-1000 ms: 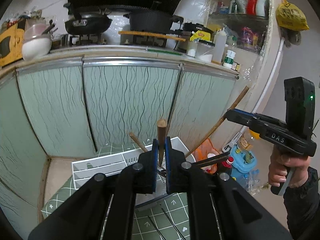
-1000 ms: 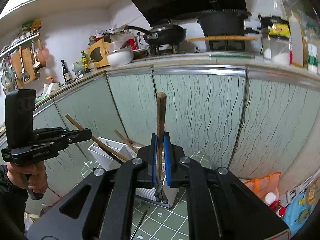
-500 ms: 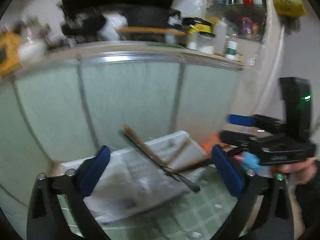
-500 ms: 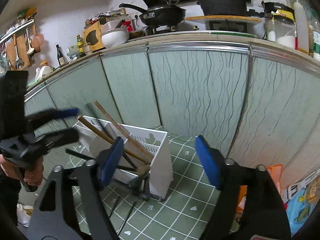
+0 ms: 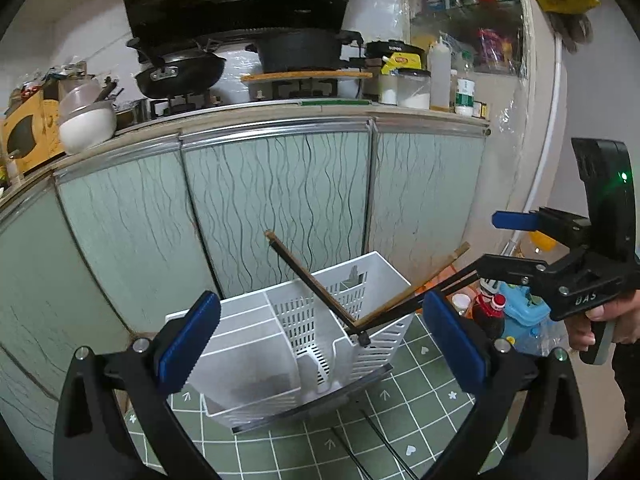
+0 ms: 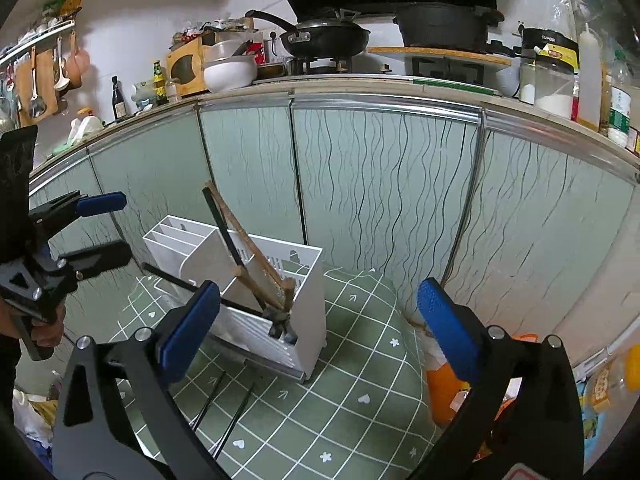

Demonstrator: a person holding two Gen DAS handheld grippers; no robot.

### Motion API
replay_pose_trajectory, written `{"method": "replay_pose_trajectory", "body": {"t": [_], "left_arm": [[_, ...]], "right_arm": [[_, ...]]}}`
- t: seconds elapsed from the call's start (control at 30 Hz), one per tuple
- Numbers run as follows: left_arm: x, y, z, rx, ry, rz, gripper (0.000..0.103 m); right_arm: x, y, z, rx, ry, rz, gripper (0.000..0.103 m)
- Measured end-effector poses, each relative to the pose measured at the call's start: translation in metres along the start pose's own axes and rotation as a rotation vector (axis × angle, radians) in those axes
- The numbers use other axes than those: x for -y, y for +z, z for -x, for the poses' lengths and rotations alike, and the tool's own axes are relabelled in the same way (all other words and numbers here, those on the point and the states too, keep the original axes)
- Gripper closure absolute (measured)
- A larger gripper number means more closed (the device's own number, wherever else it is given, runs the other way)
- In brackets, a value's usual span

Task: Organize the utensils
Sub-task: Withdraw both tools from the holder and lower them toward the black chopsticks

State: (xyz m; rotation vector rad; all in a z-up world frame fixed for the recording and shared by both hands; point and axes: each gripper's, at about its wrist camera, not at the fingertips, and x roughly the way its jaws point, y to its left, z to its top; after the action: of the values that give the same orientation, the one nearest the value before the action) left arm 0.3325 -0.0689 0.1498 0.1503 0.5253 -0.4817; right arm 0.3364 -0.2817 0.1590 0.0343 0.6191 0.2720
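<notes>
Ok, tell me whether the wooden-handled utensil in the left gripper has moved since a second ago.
Yes. The wooden-handled utensil has left the left gripper, which is now open, and leans inside the white holder.

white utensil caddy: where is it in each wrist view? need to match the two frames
Left wrist: white utensil caddy sits low centre, between the open blue pads.
Right wrist: caddy sits left of centre, above the left pad.
Shared landmark: the black frying pan on the stove.

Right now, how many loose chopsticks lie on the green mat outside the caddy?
2: a dark pair side by side on the mat, just in front of the white caddy: one, one. Their near ends are hidden.
</notes>
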Motion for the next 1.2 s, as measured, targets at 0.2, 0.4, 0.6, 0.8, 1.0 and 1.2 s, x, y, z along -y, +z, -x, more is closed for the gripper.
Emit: {"method": "replay_pose_trajectory", "body": {"t": [0.2,0.4,0.6,0.8,1.0,1.2], "left_arm": [[0.001,-0.007,0.023,0.008,0.012,0.005,0.004],[0.008,-0.02,0.047,0.015,0.024,0.006,0.004],[0.021,-0.046,0.07,0.029,0.11,-0.016,0.004],[0.028,-0.073,0.084,0.007,0.145,-0.012,0.004],[0.034,-0.099,0.09,-0.009,0.153,-0.002,0.004],[0.035,-0.124,0.087,-0.022,0.164,0.024,0.004]], "right_arm": [[-0.011,-0.006,0.022,0.006,-0.013,0.031,0.008],[-0.026,-0.019,0.042,0.009,-0.02,0.057,0.008],[-0.044,-0.042,0.059,-0.004,-0.038,0.071,0.008],[-0.055,-0.068,0.068,-0.022,-0.057,0.079,0.008],[-0.062,-0.098,0.073,-0.036,-0.06,0.069,0.008],[-0.065,-0.124,0.073,-0.05,-0.076,0.05,0.008]]}}
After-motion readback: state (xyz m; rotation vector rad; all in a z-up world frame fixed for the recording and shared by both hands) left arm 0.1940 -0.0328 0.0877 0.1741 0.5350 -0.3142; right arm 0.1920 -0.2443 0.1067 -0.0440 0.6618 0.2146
